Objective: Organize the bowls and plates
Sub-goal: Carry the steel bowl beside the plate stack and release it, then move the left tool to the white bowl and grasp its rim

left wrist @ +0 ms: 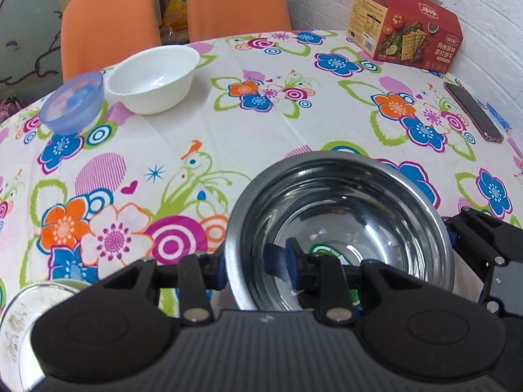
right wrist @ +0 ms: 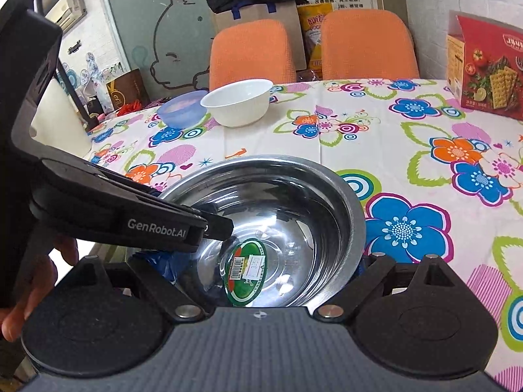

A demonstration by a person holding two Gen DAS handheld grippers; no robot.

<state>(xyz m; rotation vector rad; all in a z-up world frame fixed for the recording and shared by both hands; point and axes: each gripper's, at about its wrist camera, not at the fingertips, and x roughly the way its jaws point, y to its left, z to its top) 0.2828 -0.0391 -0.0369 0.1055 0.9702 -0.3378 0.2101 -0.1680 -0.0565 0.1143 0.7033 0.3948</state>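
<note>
A steel bowl (left wrist: 340,222) with a green sticker inside (right wrist: 248,271) sits on the floral tablecloth close to both cameras. My left gripper (left wrist: 258,268) is shut on the bowl's left rim, one finger outside, one inside. My right gripper (right wrist: 261,271) straddles the bowl (right wrist: 278,209) with its fingers spread wide on either side; it shows at the bowl's right in the left wrist view. A white bowl (left wrist: 153,78) and a blue plastic bowl (left wrist: 73,101) stand at the far left. A patterned plate (left wrist: 19,323) lies at the near left edge.
A red cracker box (left wrist: 405,32) stands at the far right by the wall. A phone (left wrist: 474,111) lies near it. Two orange chairs (left wrist: 235,0) stand behind the table. Bags and clutter sit beyond the table's left edge (right wrist: 127,94).
</note>
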